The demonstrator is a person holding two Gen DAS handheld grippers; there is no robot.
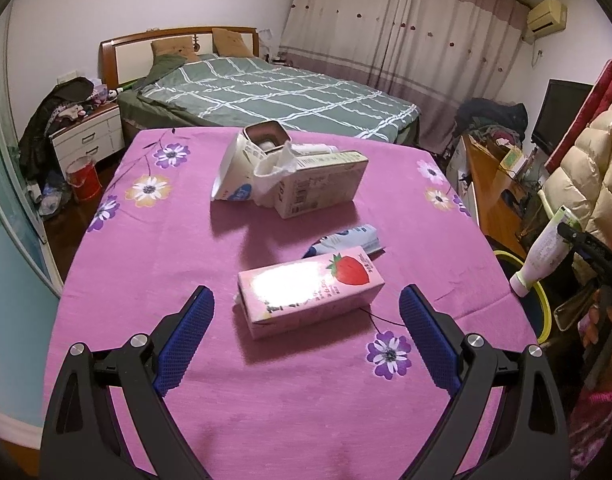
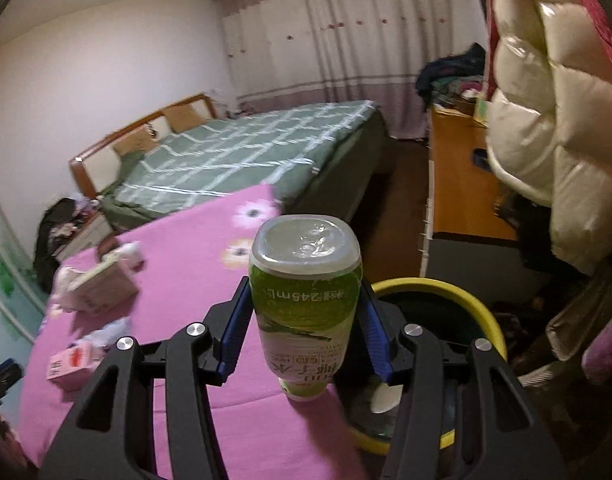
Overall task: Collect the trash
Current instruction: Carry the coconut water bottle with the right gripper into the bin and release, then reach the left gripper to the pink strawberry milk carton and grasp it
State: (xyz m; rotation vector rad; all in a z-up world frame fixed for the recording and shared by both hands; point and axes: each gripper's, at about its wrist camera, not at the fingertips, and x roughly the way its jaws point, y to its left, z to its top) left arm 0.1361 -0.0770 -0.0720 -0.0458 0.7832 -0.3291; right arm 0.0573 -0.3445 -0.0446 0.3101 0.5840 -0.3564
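1. Pinching a green-labelled bottle (image 2: 306, 304) between both blue pads, the right tongs (image 2: 306, 320) hold it cap-down at the centre of the right wrist view, base towards the lens.
2. The bottle hangs over the right edge of the desk (image 2: 193, 264), beside a yellow-rimmed bin (image 2: 462, 300) that sits at lower right of that frame.
3. The same bottle (image 1: 544, 252) shows at the right edge of the left wrist view, tilted with its white cap lowest, the bin rim (image 1: 544, 304) behind and below it.
4. The left tongs (image 1: 306, 316) stand spread wide at the bottom of the left wrist view and grip nothing.
5. A pink strawberry carton (image 1: 310, 292) lies on its side on the pink flowered cloth, between the two blue pads and touching neither.
6. A squashed blue-and-white pack (image 1: 346, 240) lies just behind the carton.
7. Further up the frame lie a beige box (image 1: 318, 188), a white crumpled wrapper (image 1: 273, 168) and a tipped white carton (image 1: 241, 168), bunched together and touching.
8. A bed (image 1: 265, 92) with a green checked cover fills the upper centre.
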